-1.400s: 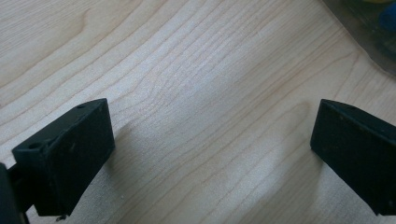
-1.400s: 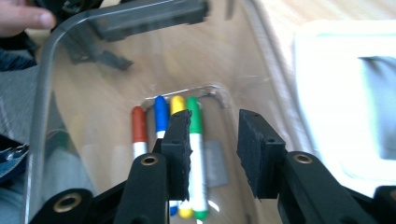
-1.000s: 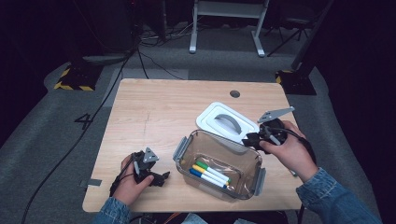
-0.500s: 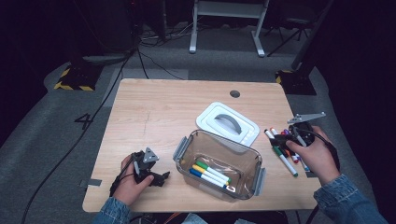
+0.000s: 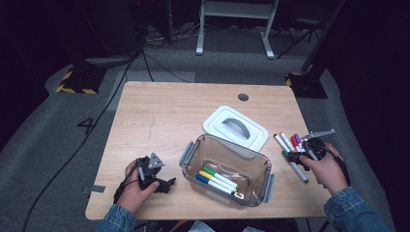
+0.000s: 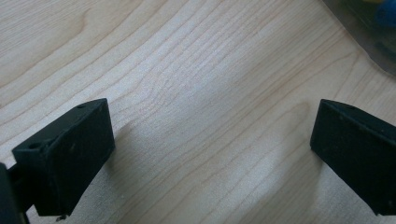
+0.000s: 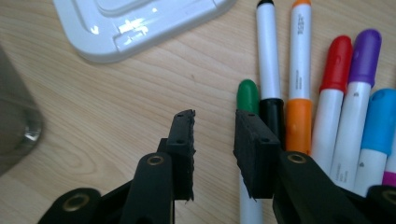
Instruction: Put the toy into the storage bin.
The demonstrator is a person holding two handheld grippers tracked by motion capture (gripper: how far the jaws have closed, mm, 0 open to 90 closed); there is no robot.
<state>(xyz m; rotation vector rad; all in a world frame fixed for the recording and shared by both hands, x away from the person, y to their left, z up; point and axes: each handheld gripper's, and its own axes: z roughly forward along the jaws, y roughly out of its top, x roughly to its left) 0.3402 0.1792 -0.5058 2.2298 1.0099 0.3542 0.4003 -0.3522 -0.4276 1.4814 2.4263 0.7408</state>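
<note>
Several loose markers [image 5: 289,145] lie at the table's right edge. In the right gripper view they are a green marker [image 7: 248,95], a black one [image 7: 268,56], an orange one [image 7: 300,60], then red, purple and blue. My right gripper [image 7: 215,121] [image 5: 296,157] hovers low over them. Its jaws have just been closing, and only bare wood lies in the narrow gap between them. The green marker runs under the right-hand jaw. My left gripper [image 6: 212,140] [image 5: 165,183] rests wide open on the table, left of the clear bin [image 5: 193,151].
The clear bin holds three markers [image 5: 217,180]: green, yellow and blue. Its white lid [image 5: 235,126] [image 7: 140,23] lies flat behind it, close to the loose markers. A corner of the bin [image 6: 369,28] lies near the left gripper. The table's right edge [image 5: 314,159] runs beside the right hand.
The right hand has swung from the bin's right rim out to the right and down onto the loose markers. The left hand has stayed where it was.
</note>
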